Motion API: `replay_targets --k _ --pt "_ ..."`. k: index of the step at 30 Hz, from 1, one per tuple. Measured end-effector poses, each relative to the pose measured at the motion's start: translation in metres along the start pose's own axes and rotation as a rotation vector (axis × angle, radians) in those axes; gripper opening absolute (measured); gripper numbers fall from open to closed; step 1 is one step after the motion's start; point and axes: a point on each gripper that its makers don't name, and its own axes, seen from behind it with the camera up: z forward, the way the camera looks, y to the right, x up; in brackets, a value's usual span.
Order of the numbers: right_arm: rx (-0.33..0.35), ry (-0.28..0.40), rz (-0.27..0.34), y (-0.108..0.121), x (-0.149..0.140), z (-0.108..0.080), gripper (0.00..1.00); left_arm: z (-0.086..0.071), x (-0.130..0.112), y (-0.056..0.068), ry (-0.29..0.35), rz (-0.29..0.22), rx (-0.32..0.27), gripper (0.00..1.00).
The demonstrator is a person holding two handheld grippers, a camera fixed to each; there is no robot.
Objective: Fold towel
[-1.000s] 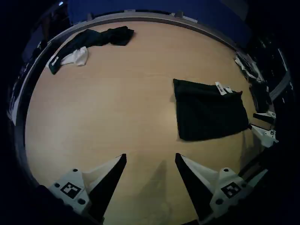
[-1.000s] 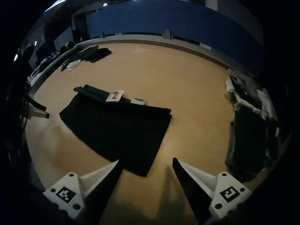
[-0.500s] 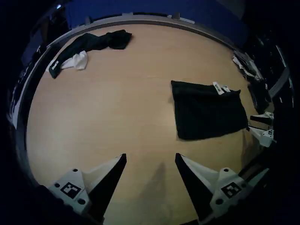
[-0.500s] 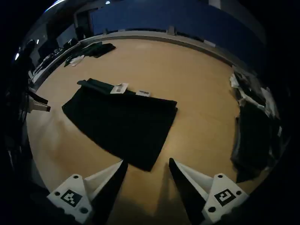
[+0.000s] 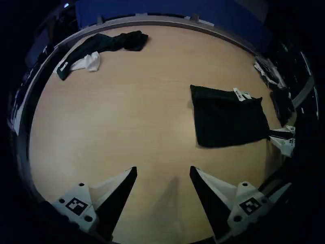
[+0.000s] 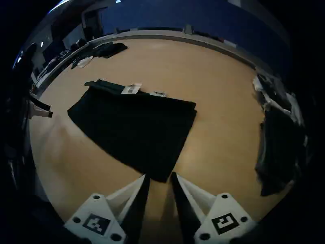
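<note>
Straddling the near corner of the towel [image 6: 134, 126], flat on the surface [image 5: 122, 114], right fingers [image 6: 137, 199] nearly closed, hold uncertain; left fingers [image 5: 121, 191] wide apart, empty; risk: shallow pinch slips or lifts one layer.

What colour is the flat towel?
The towel is dark, nearly black; the right gripper view shows it best.

Left gripper view, contents:
- Left gripper [image 5: 162, 168]: fingers spread wide, nothing between them, above bare table.
- Wooden table [image 5: 122, 114]: light, curved far rim.
- Dark towel [image 5: 229, 122]: lying flat, right of centre; white labels [image 5: 238, 94] on its far edge.
- Right gripper [image 5: 284, 136]: at the towel's right corner.
- Dark cloth heap [image 5: 109, 42] with white cloth [image 5: 89, 63]: far left.
- Clothes pile [image 5: 280, 97]: right edge.
</note>
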Motion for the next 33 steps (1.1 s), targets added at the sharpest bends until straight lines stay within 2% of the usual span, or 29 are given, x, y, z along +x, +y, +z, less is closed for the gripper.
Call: replay_targets --k 1,6,9,11,18,33 --pt "-0.002 0.001 0.002 0.000 0.000 0.001 0.27 0.000 -0.001 -0.001 0.000 -0.002 0.000 0.97" --pt "0.004 0.000 0.011 0.001 0.000 0.002 0.24 0.000 -0.003 -0.003 -0.001 -0.005 0.001 0.97" --pt "0.011 -0.004 0.017 0.001 -0.001 0.002 0.08 0.001 -0.004 -0.004 -0.002 -0.005 0.003 0.97" --pt "0.020 -0.005 0.023 -0.001 -0.002 0.002 0.06 0.001 -0.004 -0.004 -0.002 -0.005 0.004 0.97" --pt "0.041 0.001 0.041 -0.006 0.000 -0.003 0.04 0.001 -0.005 -0.004 -0.003 -0.006 0.004 0.97" --pt "0.057 0.065 -0.024 -0.013 0.039 -0.032 0.04 -0.005 -0.005 -0.003 -0.003 -0.003 0.000 0.97"
